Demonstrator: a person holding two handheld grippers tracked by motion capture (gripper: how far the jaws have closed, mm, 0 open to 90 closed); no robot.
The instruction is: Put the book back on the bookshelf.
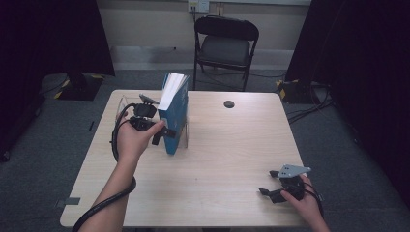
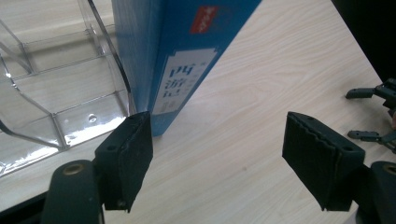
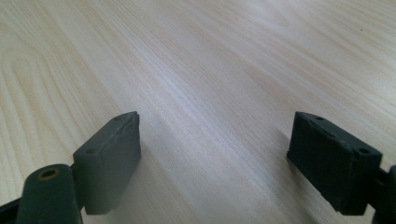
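Room: dark curtains hang on both sides, grey carpet covers the floor, and a black folding chair point(image 1: 226, 46) stands beyond the far edge of the pale wood-grain table point(image 1: 227, 145).
Left gripper point(image 1: 162, 134): its jaws stand wide with nothing pressed between them; one black pad sits just beside the lower corner of the tall blue book point(image 1: 174, 113), whether touching I cannot tell.
Blue book: upright on the table, its white label with dark characters point(image 2: 180, 79) facing the gripper, its far side against the clear plastic file holder point(image 2: 56, 93).
Clear holder: on the book's left, toward the table's left edge.
Right gripper point(image 1: 270, 186): well apart from the book, near the table's front right corner, jaws wide over bare wood.
Table: a small dark round spot point(image 1: 229, 104) lies right of the book, near the far edge.
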